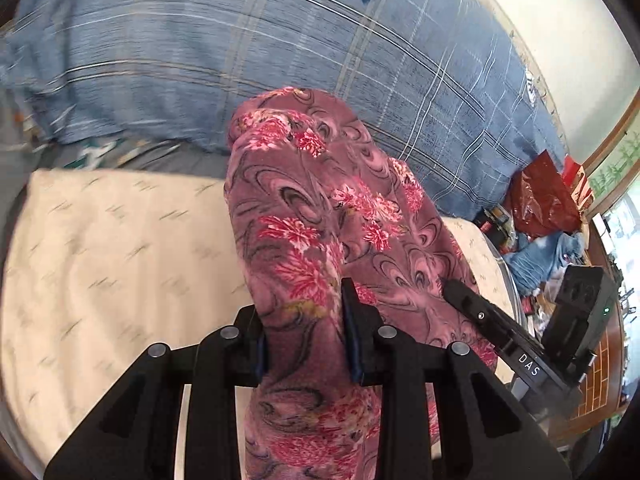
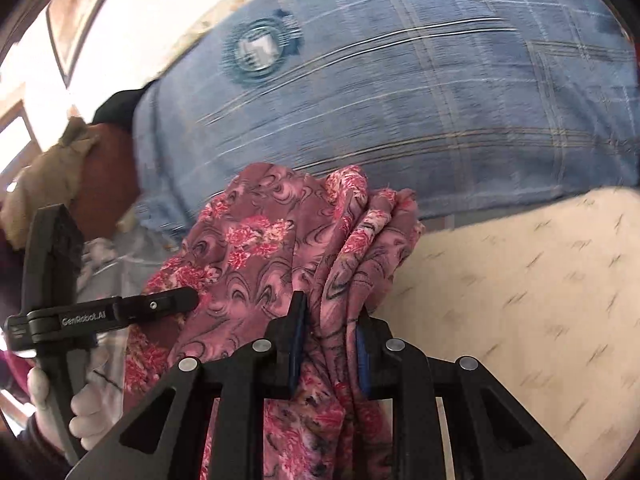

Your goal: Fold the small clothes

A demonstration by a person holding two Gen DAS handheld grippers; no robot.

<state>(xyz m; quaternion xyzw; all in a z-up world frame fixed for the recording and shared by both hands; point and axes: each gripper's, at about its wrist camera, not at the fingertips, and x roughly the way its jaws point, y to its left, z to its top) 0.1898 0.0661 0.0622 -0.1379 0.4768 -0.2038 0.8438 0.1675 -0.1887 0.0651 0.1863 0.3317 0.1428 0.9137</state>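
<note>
You hold the pink floral fabric garment point(image 1: 320, 216) bunched and lifted over the cream patterned mattress point(image 1: 112, 248), left gripper point(image 1: 308, 344) and right gripper point(image 2: 330, 344) both clenched on it, long axis running away from you.

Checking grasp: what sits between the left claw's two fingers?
A bunched fold of the pink floral garment fills the gap of the left claw, shown in the left wrist view. Nothing else lies there.
</note>
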